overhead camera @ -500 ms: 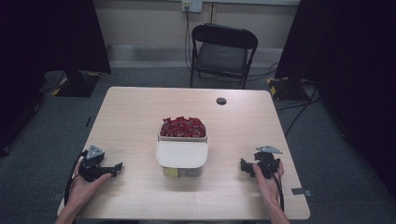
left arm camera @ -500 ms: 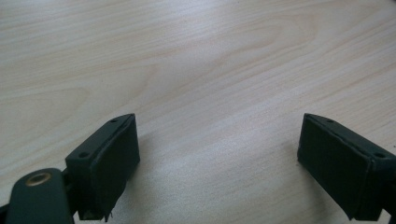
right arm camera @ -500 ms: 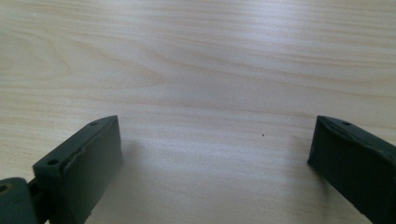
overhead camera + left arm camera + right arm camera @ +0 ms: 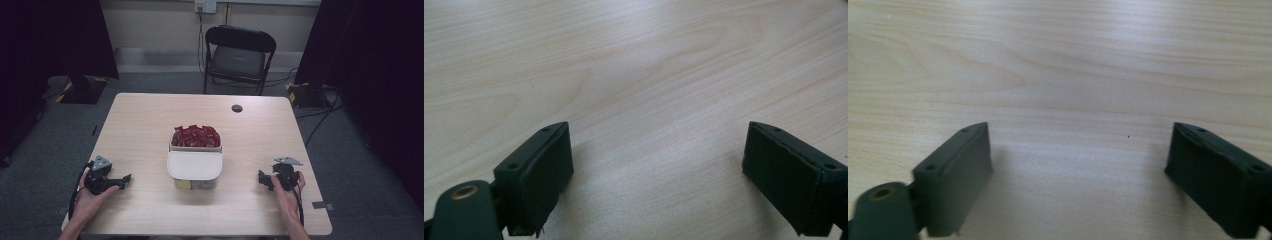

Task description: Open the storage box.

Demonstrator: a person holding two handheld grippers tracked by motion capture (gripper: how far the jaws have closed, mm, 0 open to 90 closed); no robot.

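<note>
High view: light wooden table [image 4: 150,125] seen from above, with a white container [image 4: 195,170] near the middle, its near part capped by a pale lid and its far part heaped with red wrapped pieces [image 4: 196,136]. Left gripper [image 4: 122,180] held in a hand at the near left of the table, well apart from the container, fingers aimed toward it and standing apart with nothing between. Right gripper [image 4: 261,178] held in the other hand at the near right, likewise well apart from the container, pointed inward at it, fingers apart and empty. Small dark round mark [image 4: 237,108] on the far part of the table; black folding chair [image 4: 239,56] beyond the far edge, on grey floor. Left gripper view: two black fingers [image 4: 541,172] rising from the bottom corners, spread wide over bare wood grain, nothing gripped, faint shadows under each. Right gripper view: same picture of wide-spread black fingers [image 4: 960,175] low above plain tabletop, gap between them empty, a tiny dark speck on the wood near the right-hand one.
</note>
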